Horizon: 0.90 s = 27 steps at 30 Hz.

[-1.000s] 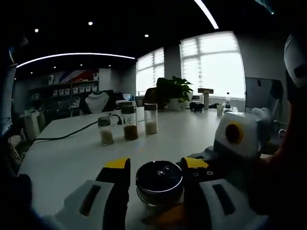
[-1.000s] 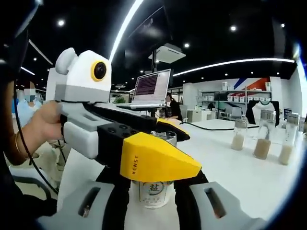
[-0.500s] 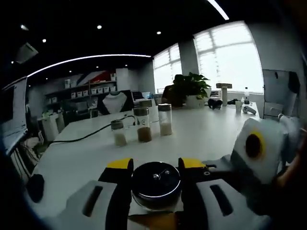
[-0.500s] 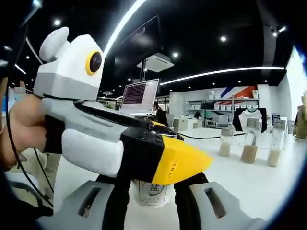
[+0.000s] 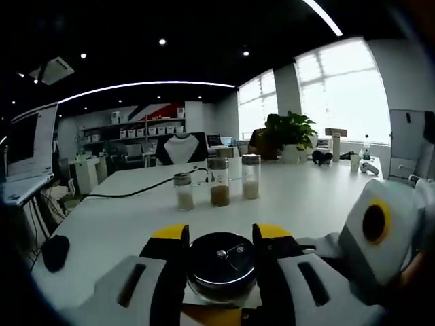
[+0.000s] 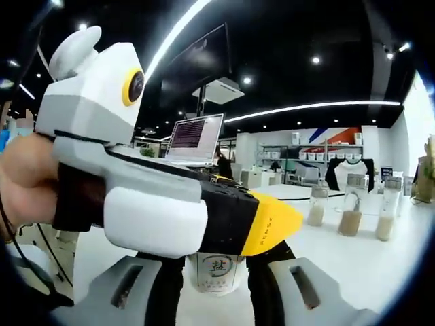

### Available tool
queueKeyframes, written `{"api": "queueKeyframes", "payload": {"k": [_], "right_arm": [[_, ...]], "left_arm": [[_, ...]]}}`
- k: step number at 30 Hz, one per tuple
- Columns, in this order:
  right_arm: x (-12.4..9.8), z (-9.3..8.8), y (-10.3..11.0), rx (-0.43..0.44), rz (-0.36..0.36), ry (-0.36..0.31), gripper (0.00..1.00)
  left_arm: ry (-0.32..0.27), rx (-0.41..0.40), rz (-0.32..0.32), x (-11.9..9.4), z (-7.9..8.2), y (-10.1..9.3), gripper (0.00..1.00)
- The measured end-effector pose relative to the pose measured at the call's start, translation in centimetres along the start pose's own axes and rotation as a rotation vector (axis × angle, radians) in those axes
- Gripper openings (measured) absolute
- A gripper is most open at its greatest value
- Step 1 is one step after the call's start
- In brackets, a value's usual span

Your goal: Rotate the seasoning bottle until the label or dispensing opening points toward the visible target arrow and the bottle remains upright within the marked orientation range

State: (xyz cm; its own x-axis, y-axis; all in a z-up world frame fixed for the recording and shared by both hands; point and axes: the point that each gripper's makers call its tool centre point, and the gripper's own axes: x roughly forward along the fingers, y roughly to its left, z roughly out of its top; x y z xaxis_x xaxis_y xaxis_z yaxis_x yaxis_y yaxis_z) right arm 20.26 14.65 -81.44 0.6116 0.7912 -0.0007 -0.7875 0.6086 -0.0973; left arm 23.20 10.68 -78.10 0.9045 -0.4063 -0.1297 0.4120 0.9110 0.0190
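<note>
The seasoning bottle stands upright on the white table (image 5: 312, 197). In the left gripper view its black lid (image 5: 221, 263) sits squeezed between my left gripper's (image 5: 221, 238) yellow-tipped jaws. In the right gripper view its pale body with a green-printed label (image 6: 217, 270) sits between my right gripper's (image 6: 215, 272) dark jaws, which press on both sides. The left gripper (image 6: 272, 221) reaches in from the left above the bottle, held by a person's hand (image 6: 27, 183), and hides the lid there. The right gripper's white body (image 5: 374, 234) shows at the lower right of the left gripper view.
Three spice jars (image 5: 219, 182) (image 6: 350, 214) stand in a row farther along the table. A black cable (image 5: 129, 193) runs across it and a small black object (image 5: 54, 251) lies at its left edge. A laptop (image 6: 194, 139) and a potted plant (image 5: 289, 129) stand beyond.
The left gripper view has swung, so the jars and window now sit further right. In the right gripper view the left gripper has turned around the bottle. The bottle stays held by both grippers.
</note>
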Motion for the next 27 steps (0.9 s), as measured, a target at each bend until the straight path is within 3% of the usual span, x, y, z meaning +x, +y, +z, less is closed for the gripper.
{"api": "queueKeyframes", "payload": {"k": [14, 27], "right_arm": [[-0.3, -0.4, -0.3, 0.016, 0.002, 0.011, 0.33], [-0.4, -0.1, -0.2, 0.009, 0.074, 0.013, 0.33]], "left_arm": [[0.005, 0.02, -0.089, 0.7, -0.2, -0.5, 0.39], [-0.016, 0.067, -0.277, 0.6, 0.0, -1.5, 0.39]]}}
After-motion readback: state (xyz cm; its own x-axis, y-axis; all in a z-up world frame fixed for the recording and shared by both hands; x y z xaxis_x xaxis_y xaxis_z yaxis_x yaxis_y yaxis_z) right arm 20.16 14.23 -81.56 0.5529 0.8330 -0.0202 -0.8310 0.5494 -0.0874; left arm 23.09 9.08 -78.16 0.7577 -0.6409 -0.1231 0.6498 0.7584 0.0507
